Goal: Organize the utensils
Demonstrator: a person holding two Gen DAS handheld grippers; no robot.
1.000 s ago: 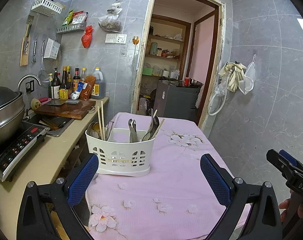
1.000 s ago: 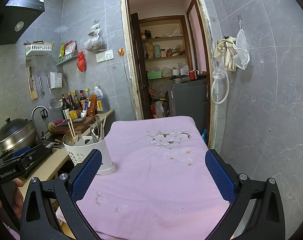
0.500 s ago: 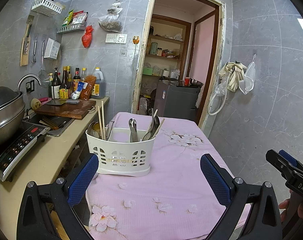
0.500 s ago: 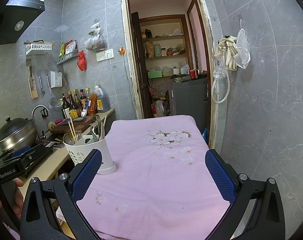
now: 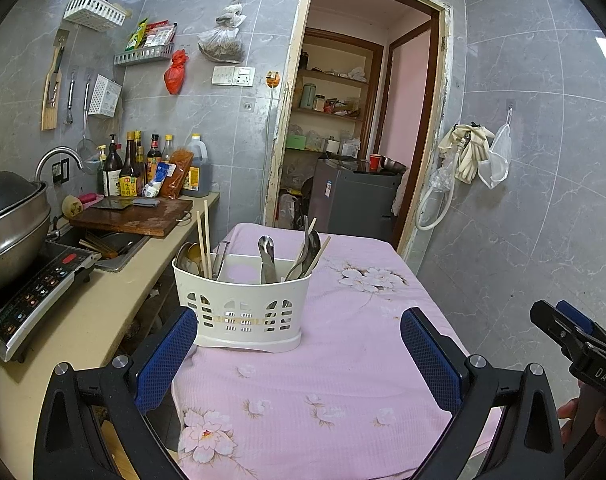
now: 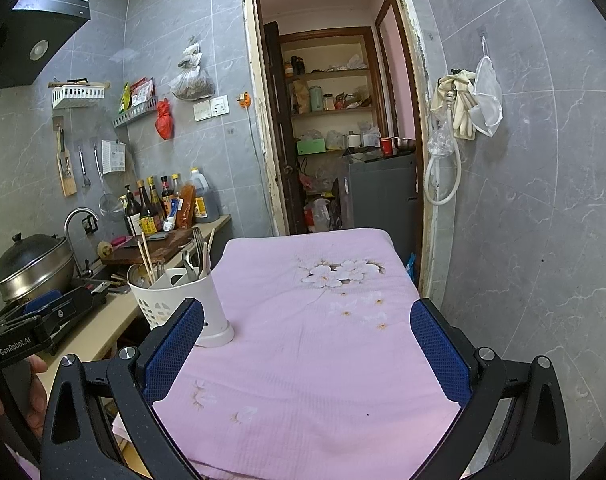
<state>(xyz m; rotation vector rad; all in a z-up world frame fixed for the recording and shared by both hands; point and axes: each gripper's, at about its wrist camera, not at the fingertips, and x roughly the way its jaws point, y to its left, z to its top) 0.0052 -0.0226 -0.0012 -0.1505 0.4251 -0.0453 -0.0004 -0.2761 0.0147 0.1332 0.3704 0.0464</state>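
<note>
My left claw (image 5: 297,354) is spread wide with nothing between its blue pads (image 5: 165,354) — it hangs low over the near end of the bench (image 5: 343,380), which is covered in a pink flowered cloth (image 5: 367,276). My right claw (image 6: 307,346) is released too, its pads (image 6: 439,354) far apart over the same cloth, holding nothing.

Just ahead of my left claw stands a white plastic utensil holder (image 5: 243,304) with slotted walls, upright on the cloth near the bench's left edge. Inside it I see several metal spoons (image 5: 268,258), handles down, and a pair of pale chopsticks (image 5: 204,238) leaning in the left compartment. From my right wrist view the same holder sits just beyond the left pad, at the left side of the bench.

Left of the bench runs a beige kitchen counter (image 5: 87,320) with an induction cooker (image 5: 35,292), a steel pot (image 5: 11,232), a wooden cutting board (image 5: 133,216) and a cluster of sauce bottles (image 5: 135,168) against the grey tiled wall. Straight ahead is an open doorway (image 5: 351,120) — shelves show behind it.
</note>
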